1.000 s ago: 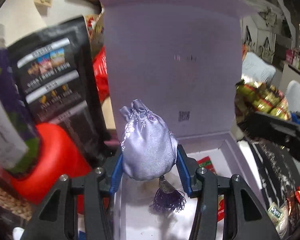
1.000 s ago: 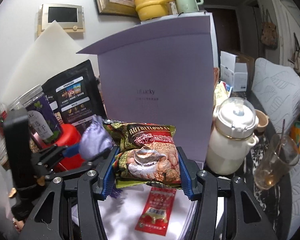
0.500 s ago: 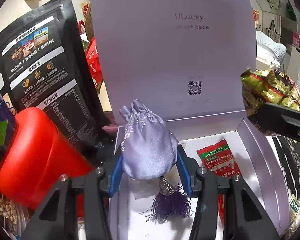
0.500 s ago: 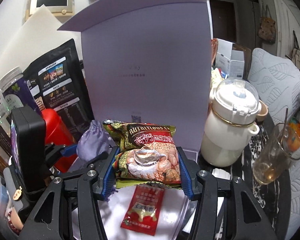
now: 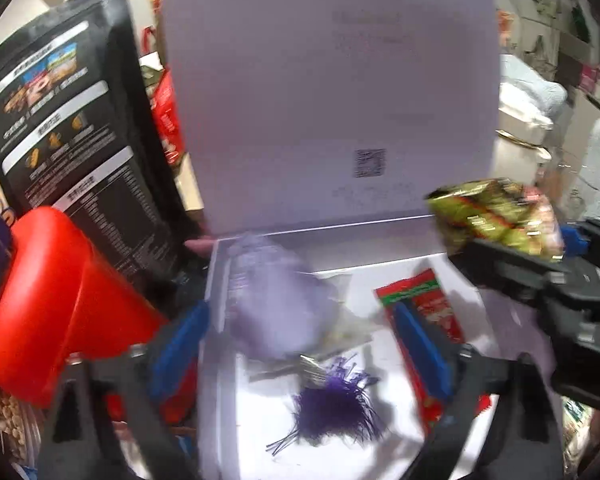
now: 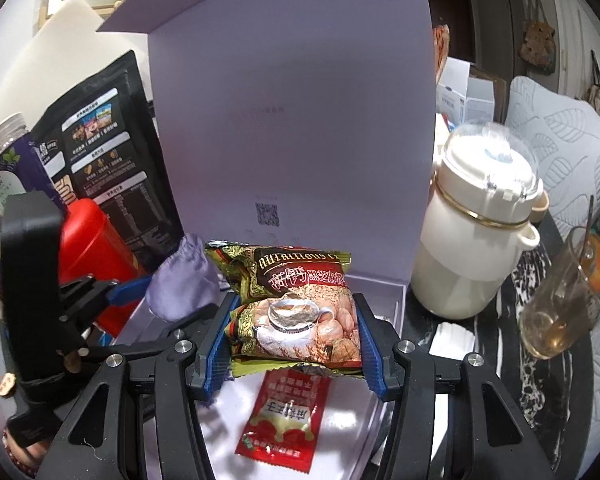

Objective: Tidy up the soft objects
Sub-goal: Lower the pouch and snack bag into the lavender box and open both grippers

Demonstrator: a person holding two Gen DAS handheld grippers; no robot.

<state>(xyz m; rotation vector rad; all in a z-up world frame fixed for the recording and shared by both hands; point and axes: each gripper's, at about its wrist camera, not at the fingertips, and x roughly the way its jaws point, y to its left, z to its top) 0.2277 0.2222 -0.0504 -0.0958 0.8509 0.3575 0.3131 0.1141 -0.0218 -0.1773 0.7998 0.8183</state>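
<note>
A lilac satin pouch (image 5: 276,300) with a purple tassel (image 5: 332,408) lies blurred at the back left of the open lavender box (image 5: 216,280). My left gripper (image 5: 300,344) hangs over it with its jaws opening; the blue pads stand clear of the pouch on both sides. In the right wrist view the pouch (image 6: 180,284) shows beside the left gripper's blue finger. My right gripper (image 6: 296,344) is shut on a green and red snack packet (image 6: 300,304), held above the box. A red sachet (image 6: 288,412) lies on the box floor below it.
The box lid (image 6: 292,120) stands upright behind. A red container (image 5: 52,300), a black pouch bag (image 5: 72,140) and a jar (image 6: 8,168) crowd the left. A white jug (image 6: 480,232) and a glass with a spoon (image 6: 560,300) stand right.
The left jaws have spread wide and let the pouch go; it has dropped into the box. Both grippers have sunk lower towards the box, the right one still gripping the packet.
</note>
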